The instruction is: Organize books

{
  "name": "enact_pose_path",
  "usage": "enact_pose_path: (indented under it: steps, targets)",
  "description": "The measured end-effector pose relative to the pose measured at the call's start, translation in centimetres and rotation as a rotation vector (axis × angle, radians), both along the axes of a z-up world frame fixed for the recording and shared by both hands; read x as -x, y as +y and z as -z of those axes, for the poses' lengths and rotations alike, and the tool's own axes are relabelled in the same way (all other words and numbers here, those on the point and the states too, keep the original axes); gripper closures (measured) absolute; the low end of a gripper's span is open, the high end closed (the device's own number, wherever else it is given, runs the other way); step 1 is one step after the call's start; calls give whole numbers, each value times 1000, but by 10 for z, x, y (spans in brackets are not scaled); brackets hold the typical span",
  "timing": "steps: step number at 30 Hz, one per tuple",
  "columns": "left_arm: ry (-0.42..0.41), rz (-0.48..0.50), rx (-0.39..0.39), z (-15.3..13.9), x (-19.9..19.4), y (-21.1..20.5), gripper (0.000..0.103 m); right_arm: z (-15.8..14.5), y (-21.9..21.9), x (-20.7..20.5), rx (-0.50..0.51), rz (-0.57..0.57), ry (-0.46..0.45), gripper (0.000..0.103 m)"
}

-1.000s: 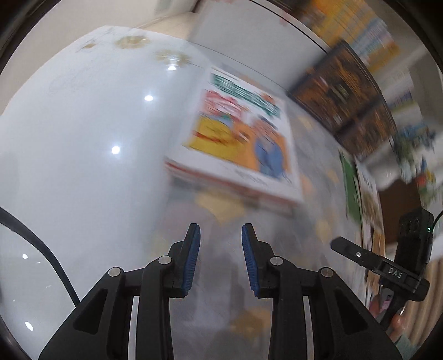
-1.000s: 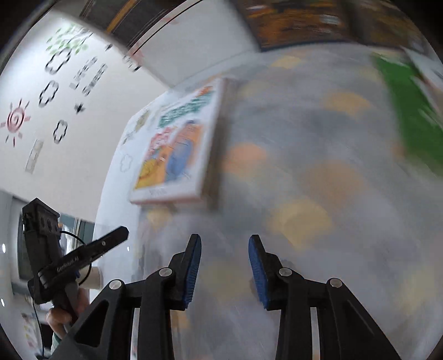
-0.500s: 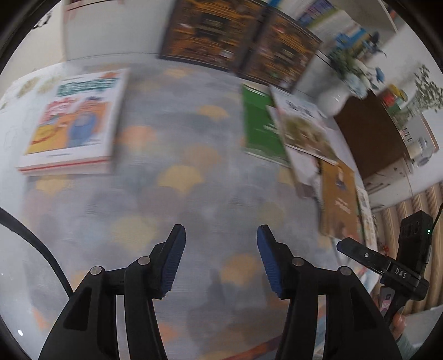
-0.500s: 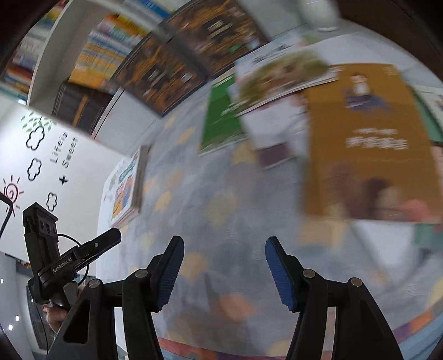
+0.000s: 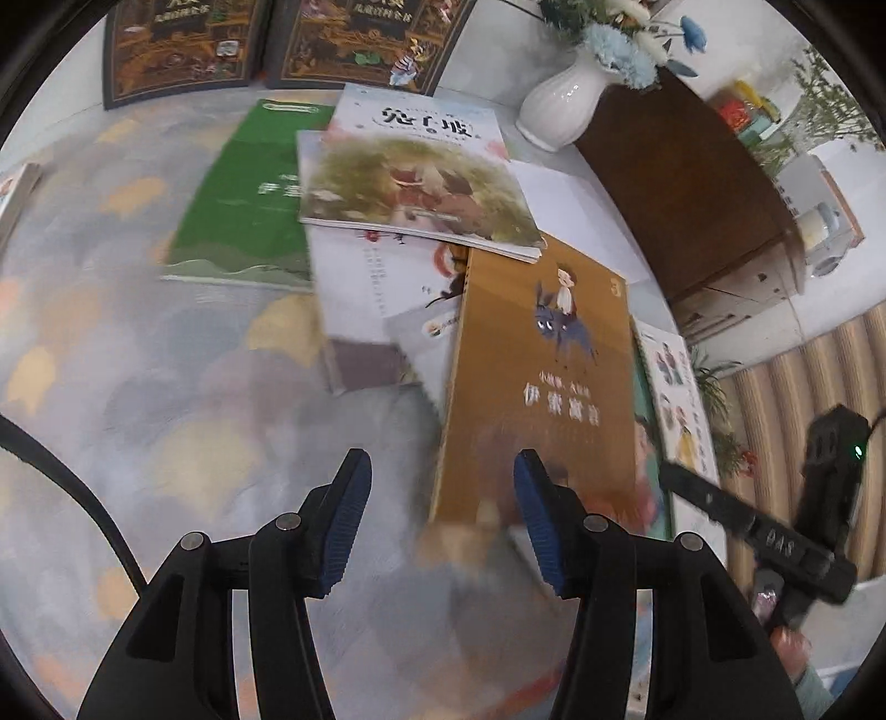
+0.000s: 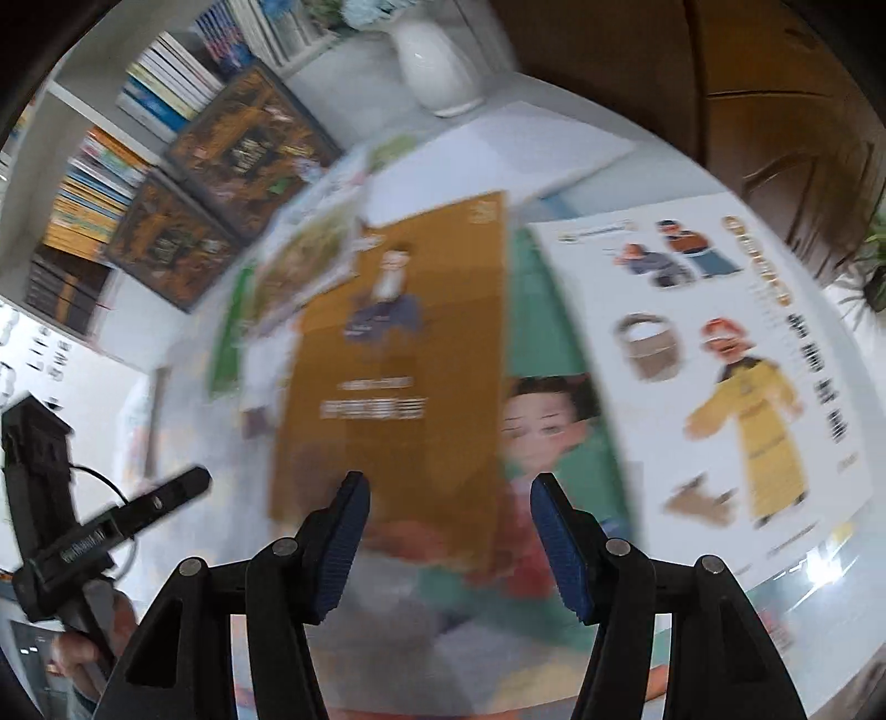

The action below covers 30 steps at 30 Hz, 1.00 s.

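Observation:
Several picture books lie scattered and overlapping on a patterned rug. An ochre book (image 5: 542,382) with a rider on a donkey lies nearest, its near corner just beyond my left gripper (image 5: 441,471), which hangs open and empty above the rug. Behind it lie a white book (image 5: 376,277), a book with a grassy picture (image 5: 421,177) and a green book (image 5: 243,188). My right gripper (image 6: 446,487) is open and empty over the same ochre book (image 6: 398,354). Beside that are a green book with a child's face (image 6: 548,432) and a white book with costumed figures (image 6: 720,354).
Two dark boxed books (image 5: 360,39) lean against the back wall. A white vase (image 5: 559,105) of flowers stands beside a brown wooden cabinet (image 5: 681,188). A bookshelf (image 6: 111,166) fills the far left of the right wrist view. A stacked book's edge (image 5: 16,188) shows at far left.
Both grippers have swept from the cartoon-covered stack across the rug to the scattered books. Both pairs of jaws have widened. The frames are blurred by motion.

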State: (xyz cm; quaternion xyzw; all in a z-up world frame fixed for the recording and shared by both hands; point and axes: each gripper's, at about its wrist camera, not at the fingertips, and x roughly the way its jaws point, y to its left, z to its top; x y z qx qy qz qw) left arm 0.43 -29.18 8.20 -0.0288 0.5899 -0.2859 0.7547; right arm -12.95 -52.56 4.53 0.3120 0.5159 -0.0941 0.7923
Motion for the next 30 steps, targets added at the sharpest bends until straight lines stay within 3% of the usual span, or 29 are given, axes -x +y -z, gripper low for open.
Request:
enact_pose_path:
  steps: [2,3,6,8,14,20,24,30]
  targets:
    - [-15,-30,-40,8,-3,-9,54,11,-6,-2,-33,-18,40,64]
    - [-6,-46,-41,12,-5,-12,54,14,-8,-2,-53,-30,40,65]
    - [26,-69,-5,21,-7,-18,54,10,-12,-8,26,-19,27,65]
    - [50,-58,-5,28,-6,-23,55,14,-14,-16,20,-34,30,65]
    - [142,-87,53,40,3,-24,56,14,4,-36,86,-154,38,64]
    - [139,-107,31,35,28,-13,56,12,26,-24,141,-247,78,63]
    - [160,-161,48,29,59,12,56,10,46,-10,146,-349,121,63]
    - [212,-275,59,22,107,81,56,3,98,-5,113,-473,107,63]
